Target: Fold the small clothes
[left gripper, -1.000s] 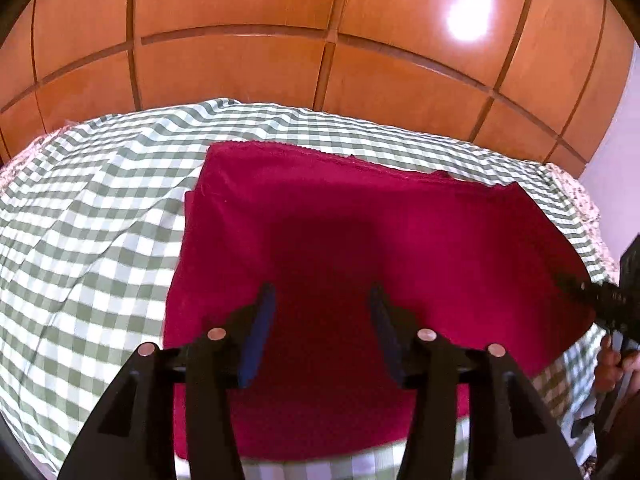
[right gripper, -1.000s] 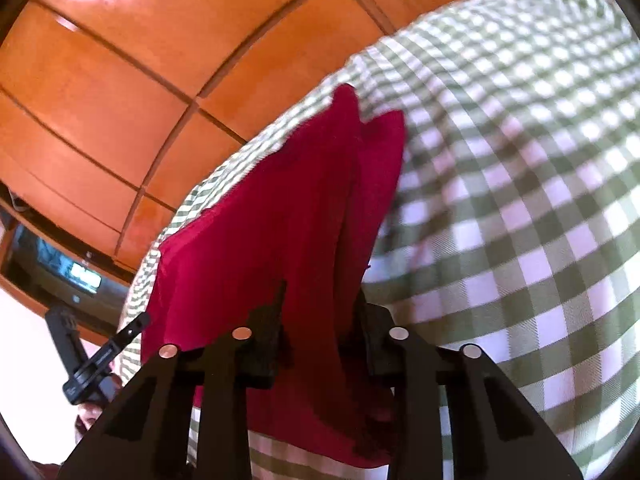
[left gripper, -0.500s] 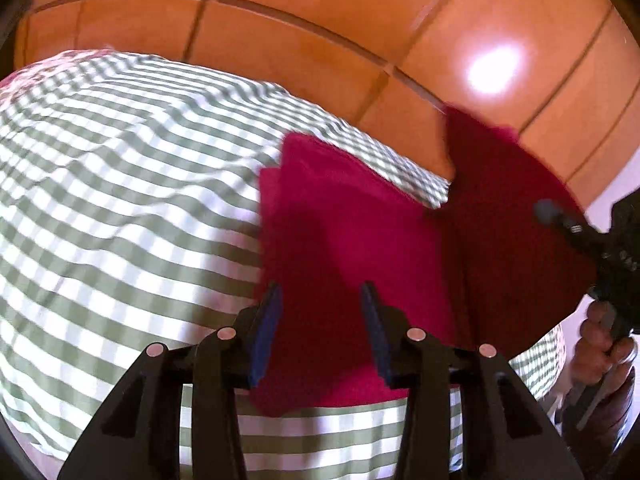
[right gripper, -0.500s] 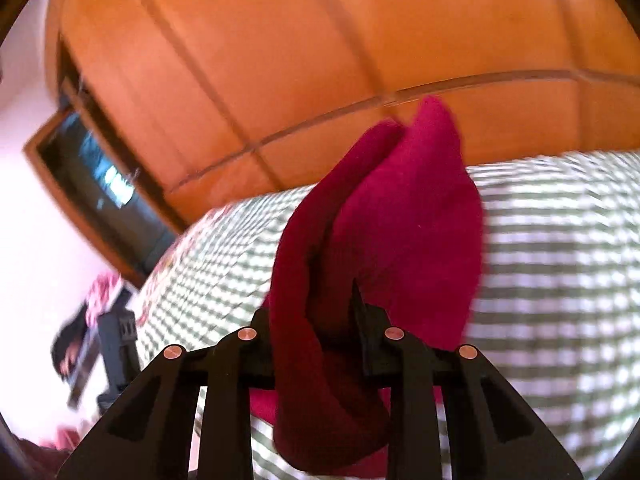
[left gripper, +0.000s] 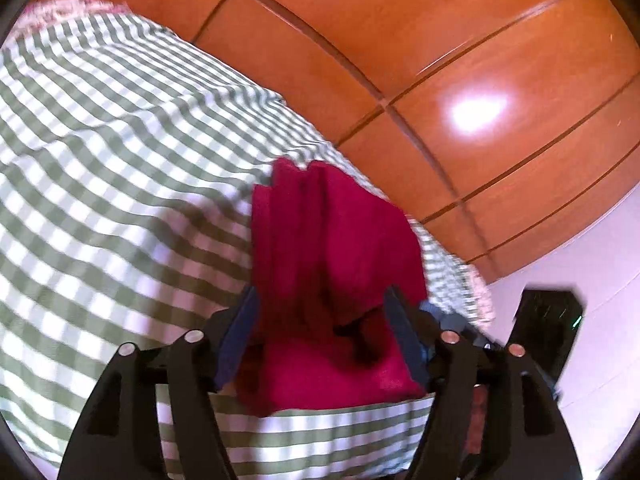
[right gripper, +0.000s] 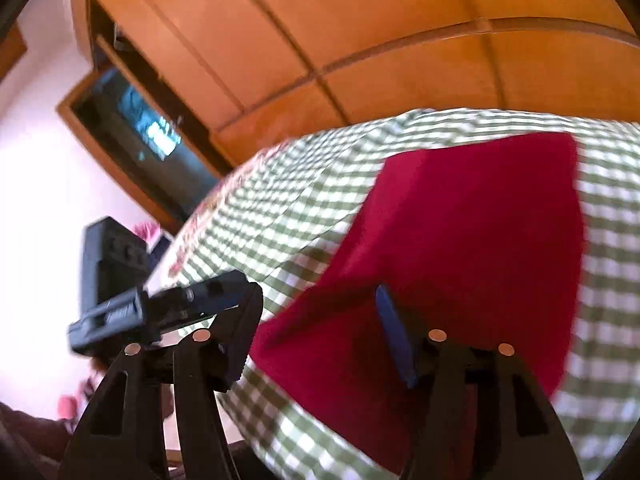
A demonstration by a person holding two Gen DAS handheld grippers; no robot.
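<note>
Left wrist view: red cloth seen folded, bunched, lying on green-checked sheet. Left gripper jaws opening, spread either side of cloth's near end; contact with pads cannot be told. Wooden panelling seen behind.

Right wrist view: red cloth laid flat on sheet. Right gripper jaws opening, spread wide, nothing pinched; cloth's near corner seen between them.

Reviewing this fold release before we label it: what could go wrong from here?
1. Both sets of jaws are opening. In the left wrist view the red cloth stands bunched in ridges between the left gripper jaws, so the fold may slump unevenly.
2. The right gripper sits low over the cloth edge and could snag it when pulled back.
3. The cloth lies near the edge of the checked cover; a drag could pull it off.
</note>
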